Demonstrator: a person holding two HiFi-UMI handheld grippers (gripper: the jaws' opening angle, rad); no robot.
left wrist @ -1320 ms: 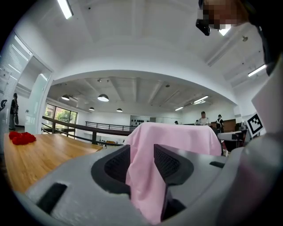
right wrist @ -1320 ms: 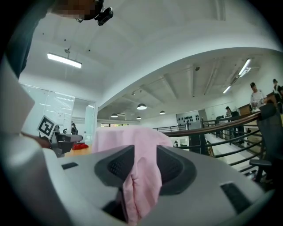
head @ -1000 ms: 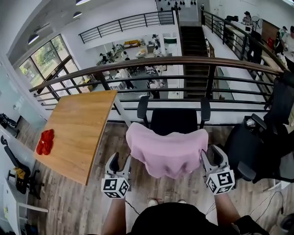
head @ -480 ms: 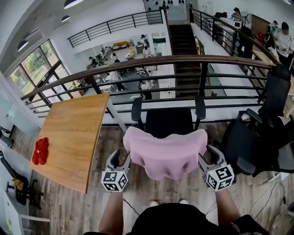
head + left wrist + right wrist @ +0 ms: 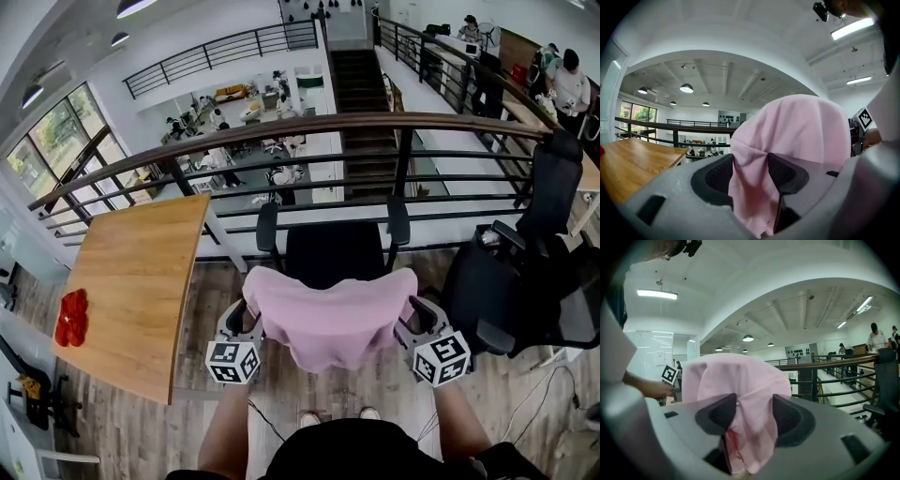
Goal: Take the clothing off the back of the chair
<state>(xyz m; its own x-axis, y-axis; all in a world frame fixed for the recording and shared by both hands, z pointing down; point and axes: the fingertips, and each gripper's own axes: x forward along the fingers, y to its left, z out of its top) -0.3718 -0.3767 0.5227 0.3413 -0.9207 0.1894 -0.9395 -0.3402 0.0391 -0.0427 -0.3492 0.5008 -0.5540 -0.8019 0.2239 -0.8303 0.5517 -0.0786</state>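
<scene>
A pink garment (image 5: 328, 314) hangs over the back of a black office chair (image 5: 333, 251) straight in front of me. My left gripper (image 5: 246, 317) is at the garment's left edge. In the left gripper view a fold of the pink cloth (image 5: 797, 131) hangs down through the wide gap of the left gripper (image 5: 751, 173). My right gripper (image 5: 411, 317) is at the right edge. Its jaws have just been opening, and they stand wide with pink cloth (image 5: 736, 380) lying loosely between them in the right gripper (image 5: 754, 416).
A wooden table (image 5: 131, 281) stands at the left with a red object (image 5: 71, 317) on its far side. A metal railing (image 5: 328, 127) runs behind the chair. A second black chair (image 5: 506, 291) stands close at the right. My feet show on the wooden floor.
Both grippers have moved forward and inward onto the garment's side edges, the left one further. The garment still hangs on the chair back.
</scene>
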